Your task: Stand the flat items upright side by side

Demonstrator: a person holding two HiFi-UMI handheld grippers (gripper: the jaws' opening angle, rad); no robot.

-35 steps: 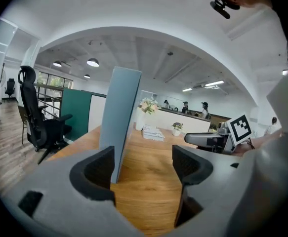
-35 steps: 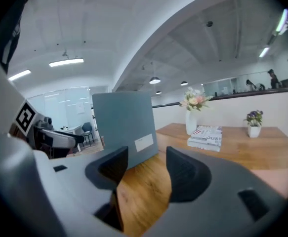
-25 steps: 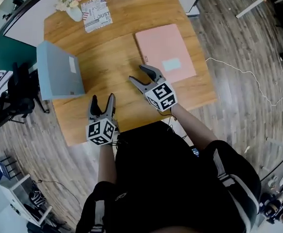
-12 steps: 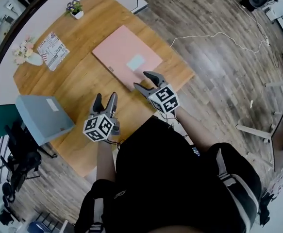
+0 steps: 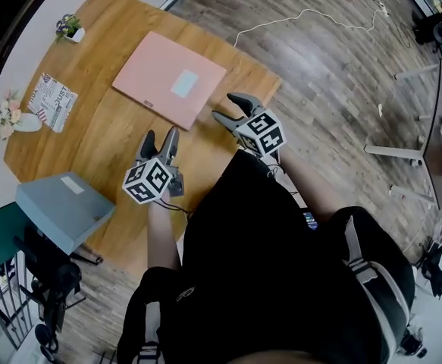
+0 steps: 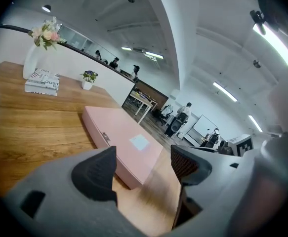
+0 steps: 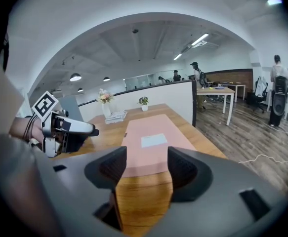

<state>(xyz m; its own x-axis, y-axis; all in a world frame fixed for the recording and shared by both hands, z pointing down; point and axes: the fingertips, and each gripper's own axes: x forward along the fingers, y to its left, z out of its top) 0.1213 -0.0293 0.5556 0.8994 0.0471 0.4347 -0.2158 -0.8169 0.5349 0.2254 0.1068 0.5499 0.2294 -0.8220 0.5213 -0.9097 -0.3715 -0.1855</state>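
Approaching the pink folder (image 5: 171, 78), which lies flat on the wooden table (image 5: 107, 146), label face up. Left tongs (image 5: 161, 136) and right tongs (image 5: 224, 106) both hang with jaws well apart and nothing between the pads; the left and right gripper views each show only bare wood and the folder's near end in the gap.

Position: the folder's near corner points back between the two tongs. The left tongs sit just beside that corner on its left. The right tongs sit near the short edge on its right, close to the table's border. Neither touches the folder.

Technique (judgement): the step in hand is probably the first grasp. One jaw should slide under a thin edge and close on the cover and spine together, so that the folder does not fall open. The other tongs can brace the opposite edge while the folder tips up onto its long side. Pushing it toward the table's border risks a fall.

A grey folder (image 5: 61, 207) rests at the far left corner, well apart; whether it stands upright cannot be told.
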